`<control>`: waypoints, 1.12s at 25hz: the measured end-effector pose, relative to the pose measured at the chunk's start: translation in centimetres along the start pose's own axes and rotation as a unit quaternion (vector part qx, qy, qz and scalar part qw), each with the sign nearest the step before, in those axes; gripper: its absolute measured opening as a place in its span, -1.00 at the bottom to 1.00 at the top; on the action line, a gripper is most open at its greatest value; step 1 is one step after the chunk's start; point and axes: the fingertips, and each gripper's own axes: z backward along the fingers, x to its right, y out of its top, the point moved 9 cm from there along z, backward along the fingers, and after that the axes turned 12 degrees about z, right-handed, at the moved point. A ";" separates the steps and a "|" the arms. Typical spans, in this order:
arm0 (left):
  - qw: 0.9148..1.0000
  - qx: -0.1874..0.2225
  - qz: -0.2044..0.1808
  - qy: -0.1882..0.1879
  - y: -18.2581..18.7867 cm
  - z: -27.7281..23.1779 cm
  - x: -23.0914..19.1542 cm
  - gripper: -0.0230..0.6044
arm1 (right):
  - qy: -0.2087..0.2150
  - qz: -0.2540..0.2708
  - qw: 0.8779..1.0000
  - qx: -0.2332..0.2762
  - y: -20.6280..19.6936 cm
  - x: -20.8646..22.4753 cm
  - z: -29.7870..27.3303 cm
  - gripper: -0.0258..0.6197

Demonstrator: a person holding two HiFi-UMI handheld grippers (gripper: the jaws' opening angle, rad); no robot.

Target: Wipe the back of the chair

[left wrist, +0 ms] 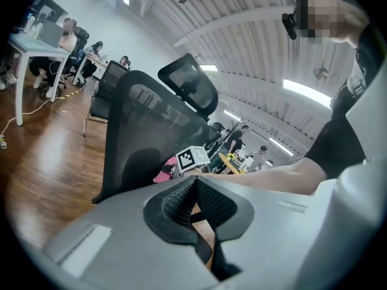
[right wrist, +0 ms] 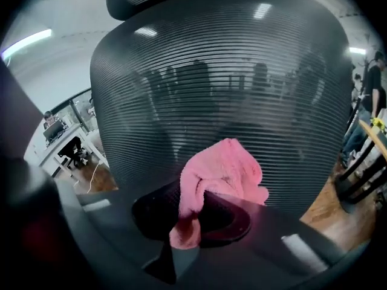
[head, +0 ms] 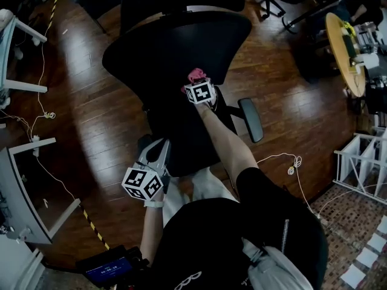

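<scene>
A black mesh office chair stands before me, its back (head: 163,47) seen from above and filling the right gripper view (right wrist: 217,71). My right gripper (head: 196,81) is shut on a pink cloth (head: 195,75), which it holds against the lower middle of the mesh. The bunched cloth (right wrist: 221,168) sticks out from between the jaws of the right gripper (right wrist: 196,201). My left gripper (head: 157,154) hangs lower and nearer to me, beside the seat, with nothing in it. In its own view the left gripper (left wrist: 195,183) has its pads meeting, and the chair back (left wrist: 139,132) and pink cloth (left wrist: 162,174) show beyond.
The chair's right armrest (head: 251,118) juts out over the wooden floor. White desks (head: 24,186) stand at the left, a round yellow table (head: 344,53) and a white rack (head: 363,162) at the right. White cables (head: 290,162) trail on the floor. People sit at far desks (left wrist: 66,38).
</scene>
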 end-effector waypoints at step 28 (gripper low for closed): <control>1.000 0.021 0.018 0.000 1.7 9.4 -8.0 -0.95 | 0.141 0.091 0.986 0.020 6.0 -23.4 -6.1 -0.76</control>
